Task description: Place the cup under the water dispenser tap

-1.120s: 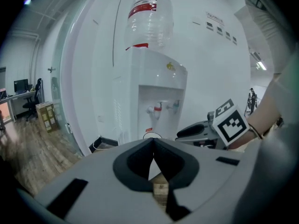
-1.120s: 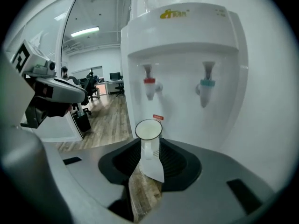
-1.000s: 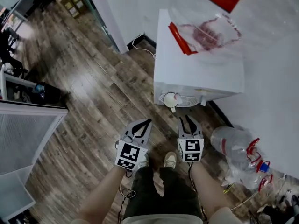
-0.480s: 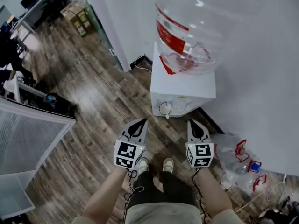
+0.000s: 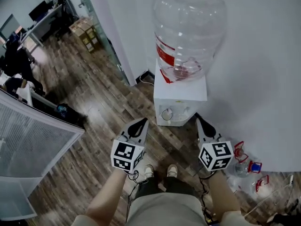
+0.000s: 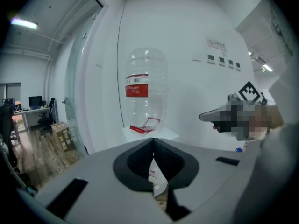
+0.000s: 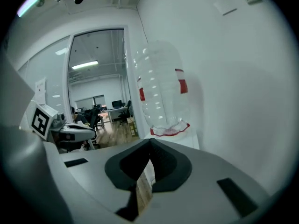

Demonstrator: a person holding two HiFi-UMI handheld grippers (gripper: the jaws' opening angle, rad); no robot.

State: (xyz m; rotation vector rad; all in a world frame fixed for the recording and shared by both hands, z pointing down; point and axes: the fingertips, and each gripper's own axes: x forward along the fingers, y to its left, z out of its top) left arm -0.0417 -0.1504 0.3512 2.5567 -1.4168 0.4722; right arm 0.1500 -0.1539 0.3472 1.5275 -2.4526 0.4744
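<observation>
Right hand-held gripper (image 5: 198, 119) closed empty, risen away from water dispenser (image 5: 181, 98); left hand-held gripper (image 5: 142, 122) closed.

A wood-plank floor (image 5: 108, 107) runs back along a glass partition (image 5: 101, 36) to stacked cardboard boxes (image 5: 87, 36) and an office desk (image 5: 42, 25). A pale ribbed panel (image 5: 33, 145) stands at the left. Clear empty water bottles (image 5: 244, 166) with red and blue fittings lie at the foot of the white wall (image 5: 254, 69), which carries a row of small switch plates (image 6: 224, 61)
</observation>
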